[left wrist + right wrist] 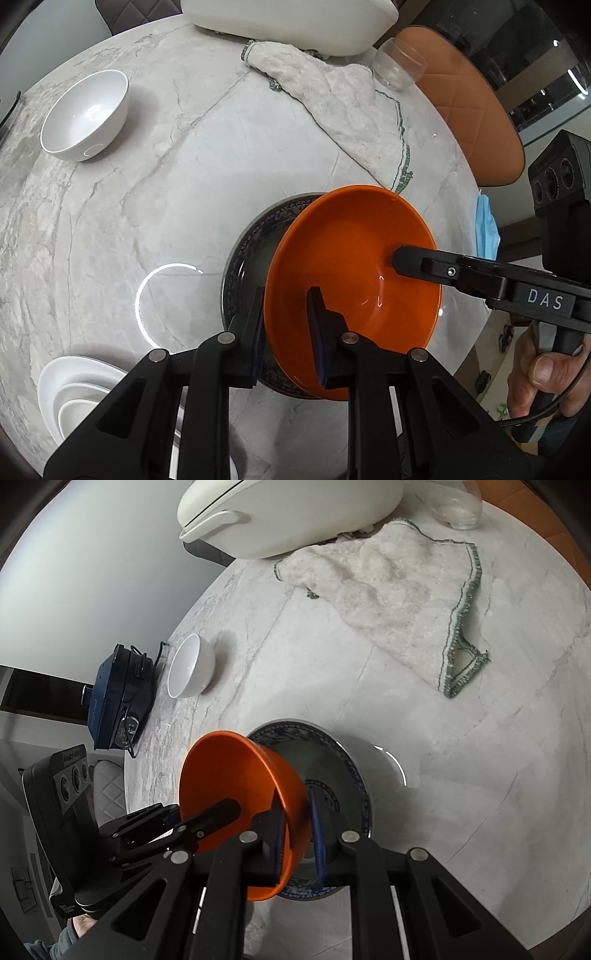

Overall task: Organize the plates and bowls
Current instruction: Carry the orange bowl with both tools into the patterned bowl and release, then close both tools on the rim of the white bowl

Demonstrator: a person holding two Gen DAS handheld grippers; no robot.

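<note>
Bowls share a marble table point(155, 206): a white bowl point(85, 116) far left, nested white bowls point(77, 398) near left. At centre, an orange bowl point(354, 266) tilts above a blue-patterned plate point(251, 240), held from both sides. The left gripper point(286, 332) clamps its near rim; the right gripper point(298, 834) straddles the opposite wall, fingers either side, contact unclear. A cloth point(340, 110) and glass point(399, 66) lie far right.

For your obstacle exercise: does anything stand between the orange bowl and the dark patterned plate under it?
Nothing visible does. The orange bowl, held tilted by both grippers, hangs directly over the patterned plate, whose middle is bare.
</note>
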